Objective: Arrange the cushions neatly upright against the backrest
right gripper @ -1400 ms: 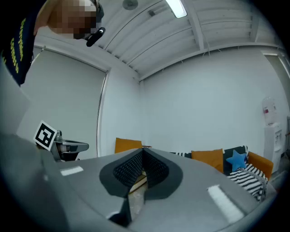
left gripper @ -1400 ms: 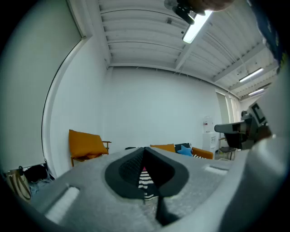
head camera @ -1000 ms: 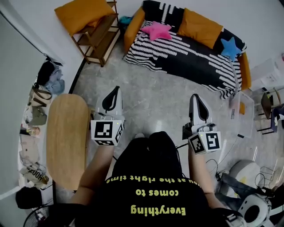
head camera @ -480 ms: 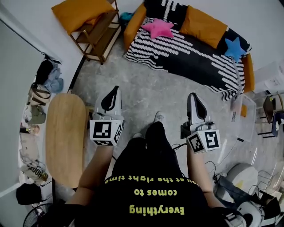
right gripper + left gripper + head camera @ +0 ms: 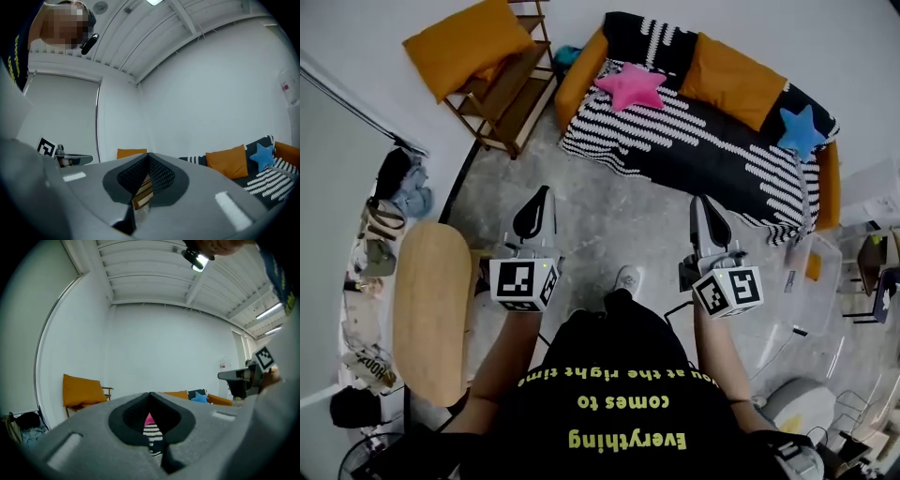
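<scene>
A sofa [image 5: 694, 155] with a black-and-white striped cover stands ahead. A pink star cushion [image 5: 629, 85] lies flat on its left seat. A blue star cushion [image 5: 799, 130] sits at the right end, and an orange cushion [image 5: 730, 67] leans on the backrest. My left gripper [image 5: 541, 196] and right gripper [image 5: 701, 202] are both shut and hold nothing, well short of the sofa over the floor. In the left gripper view the pink star cushion [image 5: 149, 419] peeks between the jaws. The right gripper view shows the orange cushion [image 5: 228, 161] and blue star cushion [image 5: 262, 157].
A wooden chair [image 5: 504, 89] with a large orange cushion [image 5: 464, 45] stands left of the sofa. An oval wooden table [image 5: 429, 309] is at my left, with bags and clutter beyond it. A clear plastic box [image 5: 811, 281] and cables lie at the right.
I have stepped forward: the sofa and chair have shifted lower and nearer in the head view. Both grippers stay shut, held out in front.
</scene>
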